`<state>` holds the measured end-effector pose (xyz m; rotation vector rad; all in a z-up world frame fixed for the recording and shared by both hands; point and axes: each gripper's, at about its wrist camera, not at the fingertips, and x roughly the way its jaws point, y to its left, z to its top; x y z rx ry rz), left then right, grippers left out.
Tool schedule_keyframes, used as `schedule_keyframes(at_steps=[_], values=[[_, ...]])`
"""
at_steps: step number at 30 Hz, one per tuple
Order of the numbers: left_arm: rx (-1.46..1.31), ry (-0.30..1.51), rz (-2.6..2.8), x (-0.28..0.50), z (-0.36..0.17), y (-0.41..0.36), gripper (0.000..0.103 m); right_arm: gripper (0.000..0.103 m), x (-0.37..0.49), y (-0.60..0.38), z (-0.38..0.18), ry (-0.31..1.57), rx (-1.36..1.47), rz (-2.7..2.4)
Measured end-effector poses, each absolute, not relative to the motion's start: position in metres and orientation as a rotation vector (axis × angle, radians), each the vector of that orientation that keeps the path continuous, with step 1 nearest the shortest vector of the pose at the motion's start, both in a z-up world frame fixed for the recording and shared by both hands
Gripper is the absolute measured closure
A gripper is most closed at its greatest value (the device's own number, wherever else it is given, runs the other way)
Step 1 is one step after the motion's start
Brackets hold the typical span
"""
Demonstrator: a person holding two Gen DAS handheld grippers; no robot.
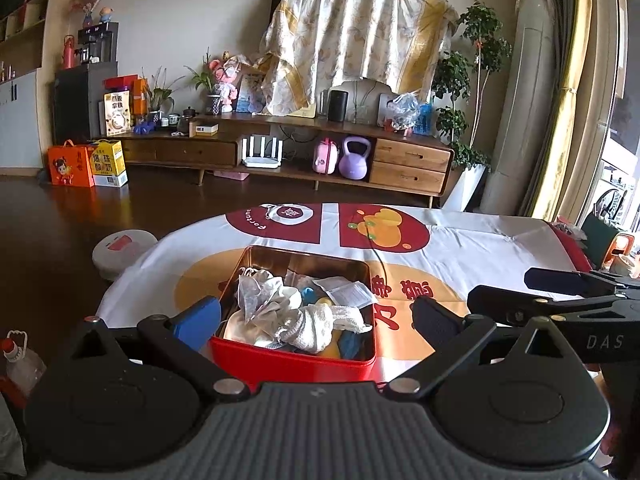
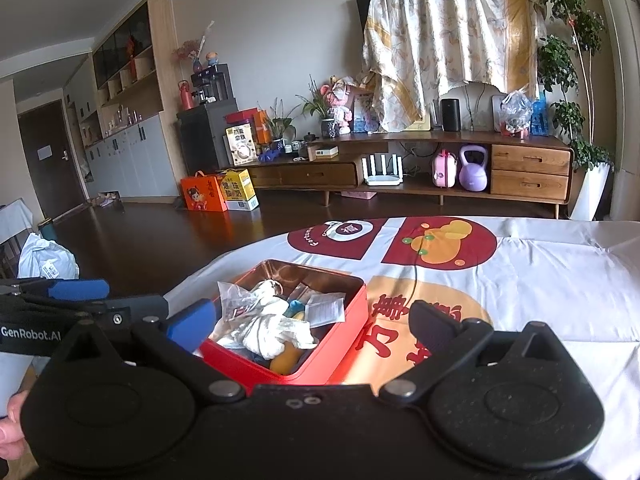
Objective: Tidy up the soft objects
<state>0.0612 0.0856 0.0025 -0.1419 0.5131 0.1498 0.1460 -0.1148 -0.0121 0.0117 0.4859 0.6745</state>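
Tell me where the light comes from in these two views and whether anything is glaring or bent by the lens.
Left wrist view: daylight enters from the window at right, blown out; the curtain bows with fisheye distortion. Right wrist view: softer, even light; the red tin shows a bright sheen on its inner wall, and the tablecloth edge curves.

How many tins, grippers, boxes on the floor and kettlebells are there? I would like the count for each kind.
Tin: 1
Grippers: 2 (left gripper, right gripper)
Floor boxes: 2 (orange box, yellow box)
Kettlebell: 1
Total: 6
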Motion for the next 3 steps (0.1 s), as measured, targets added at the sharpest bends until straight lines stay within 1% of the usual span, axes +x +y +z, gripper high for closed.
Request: schedule_keyframes(at_steps=[3], values=[[-0.148, 0.519, 0.148, 0.0618, 0.0010, 0.0854, 0.000, 0.000, 0.1458, -0.1143, -0.0124, 0.487, 0.012, 0.674]])
